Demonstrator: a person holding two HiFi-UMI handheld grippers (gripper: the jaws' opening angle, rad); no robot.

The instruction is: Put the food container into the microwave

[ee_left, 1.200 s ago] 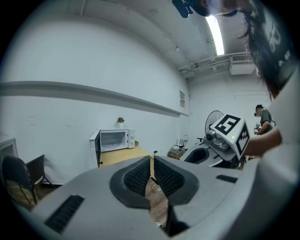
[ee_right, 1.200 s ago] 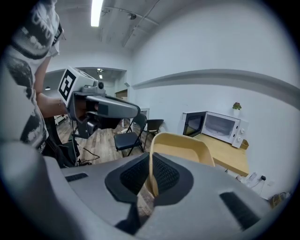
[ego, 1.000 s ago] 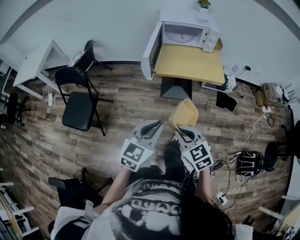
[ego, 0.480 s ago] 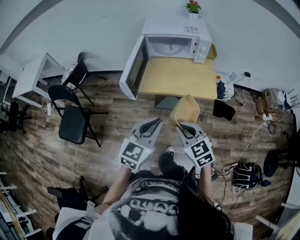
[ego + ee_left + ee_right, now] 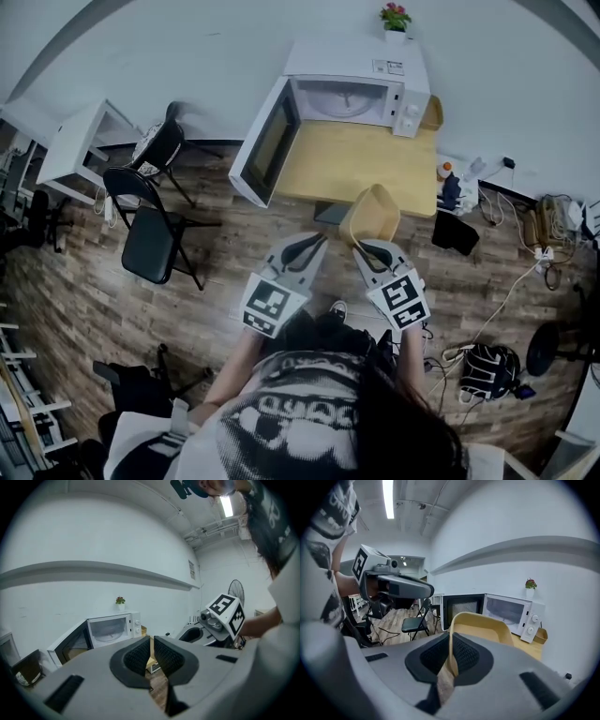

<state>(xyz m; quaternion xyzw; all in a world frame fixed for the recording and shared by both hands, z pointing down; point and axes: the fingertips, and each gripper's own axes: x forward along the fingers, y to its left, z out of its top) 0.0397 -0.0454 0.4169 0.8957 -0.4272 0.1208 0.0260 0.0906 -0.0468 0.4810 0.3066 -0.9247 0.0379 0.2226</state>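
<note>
A white microwave (image 5: pixel 352 89) stands at the back of a wooden table (image 5: pixel 361 164), its door (image 5: pixel 262 141) swung open to the left. My right gripper (image 5: pixel 375 253) is shut on the rim of a yellow food container (image 5: pixel 370 214), which it holds up in front of the table's near edge. In the right gripper view the container (image 5: pixel 480 625) rises from between the jaws of the right gripper (image 5: pixel 451 656), with the microwave (image 5: pixel 508 613) beyond. My left gripper (image 5: pixel 300 251) is level with it to the left, shut and empty (image 5: pixel 151 651).
A black folding chair (image 5: pixel 155 239) and a second chair (image 5: pixel 164 141) stand left of the table by a white desk (image 5: pixel 80 145). A potted plant (image 5: pixel 396 19) tops the microwave, with a small basket (image 5: pixel 433 112) beside it. Cables and a bag (image 5: pixel 487 361) litter the floor at the right.
The table and microwave have come nearer as the person walks toward them. Both grippers keep their pose, the right one still carrying the container.
</note>
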